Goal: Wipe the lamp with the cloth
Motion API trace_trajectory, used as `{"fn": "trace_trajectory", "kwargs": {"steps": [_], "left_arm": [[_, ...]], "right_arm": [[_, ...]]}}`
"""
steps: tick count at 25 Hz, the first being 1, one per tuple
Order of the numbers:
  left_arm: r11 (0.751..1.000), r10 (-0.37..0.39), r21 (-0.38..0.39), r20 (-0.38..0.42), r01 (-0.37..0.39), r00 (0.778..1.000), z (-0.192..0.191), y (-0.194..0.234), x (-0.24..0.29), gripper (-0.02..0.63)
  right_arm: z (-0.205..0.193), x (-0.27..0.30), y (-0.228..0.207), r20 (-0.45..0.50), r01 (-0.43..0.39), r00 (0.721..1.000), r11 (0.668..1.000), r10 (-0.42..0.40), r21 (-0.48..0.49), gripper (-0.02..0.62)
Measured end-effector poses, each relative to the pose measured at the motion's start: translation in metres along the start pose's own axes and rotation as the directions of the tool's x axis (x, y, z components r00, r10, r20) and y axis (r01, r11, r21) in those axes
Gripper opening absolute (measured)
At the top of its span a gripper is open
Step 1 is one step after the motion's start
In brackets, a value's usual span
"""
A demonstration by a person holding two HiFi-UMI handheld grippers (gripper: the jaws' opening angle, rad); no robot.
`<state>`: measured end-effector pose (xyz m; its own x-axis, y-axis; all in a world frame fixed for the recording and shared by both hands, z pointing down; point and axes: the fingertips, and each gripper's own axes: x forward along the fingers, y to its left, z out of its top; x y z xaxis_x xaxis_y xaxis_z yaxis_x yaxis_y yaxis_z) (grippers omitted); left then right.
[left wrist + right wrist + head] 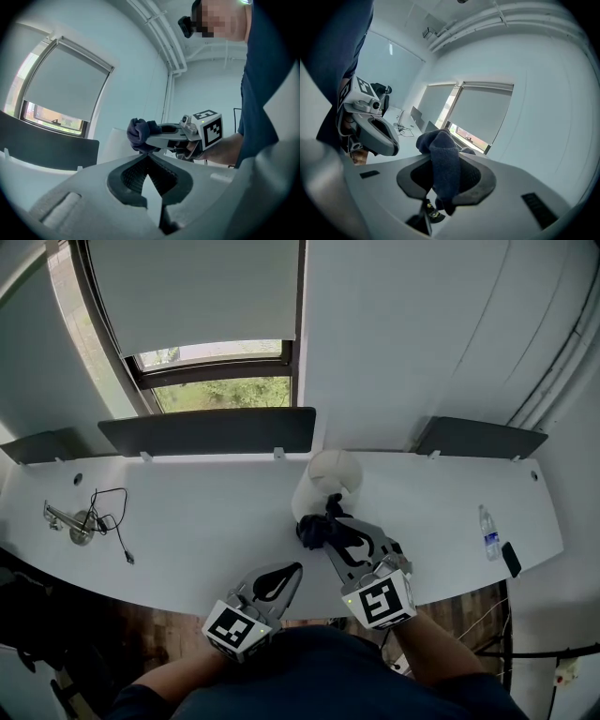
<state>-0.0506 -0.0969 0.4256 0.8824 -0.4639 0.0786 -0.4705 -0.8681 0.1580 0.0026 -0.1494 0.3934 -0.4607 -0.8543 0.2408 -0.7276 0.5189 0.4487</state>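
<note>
Lamp (330, 480) stands white at the surface's (187, 521) far edge, just ahead of the right tongs (320, 530) | these clamp the dark cloth (308, 533), nearer hand | left tongs (289, 574) closed, empty, farther back.

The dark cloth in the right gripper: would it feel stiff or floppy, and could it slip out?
Probably floppy: the cloth bunches past the tips of the right gripper and droops in a soft fold between its jaws. It looks thick and fuzzy, so likely light and grippy, not slippery; pinched like this, slipping seems unlikely.
</note>
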Motion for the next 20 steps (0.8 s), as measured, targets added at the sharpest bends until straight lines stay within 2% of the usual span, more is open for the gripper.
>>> {"fn": "trace_trajectory", "kwargs": {"steps": [6,11,14,20], "left_arm": [[1.000,0.024,-0.003,0.001,-0.024,1.000,0.004,0.003,0.006,0.006],[0.998,0.062,-0.022,-0.004,-0.062,0.998,0.000,0.012,0.008,0.006],[0.997,0.076,-0.015,-0.016,-0.076,0.997,-0.004,0.016,0.009,0.006],[0.993,0.106,-0.048,-0.031,-0.107,0.994,-0.011,0.020,0.012,0.006]], "right_arm": [[0.002,0.012,-0.019,-0.007,0.014,1.000,0.993,-0.015,-0.117,0.101],[-0.009,0.027,-0.008,-0.016,-0.018,1.000,0.976,0.015,-0.215,0.101],[-0.016,0.032,0.000,-0.024,-0.049,0.999,0.972,0.045,-0.231,0.101],[-0.045,0.041,0.019,-0.071,-0.130,0.991,0.962,0.116,-0.239,0.101]]}}
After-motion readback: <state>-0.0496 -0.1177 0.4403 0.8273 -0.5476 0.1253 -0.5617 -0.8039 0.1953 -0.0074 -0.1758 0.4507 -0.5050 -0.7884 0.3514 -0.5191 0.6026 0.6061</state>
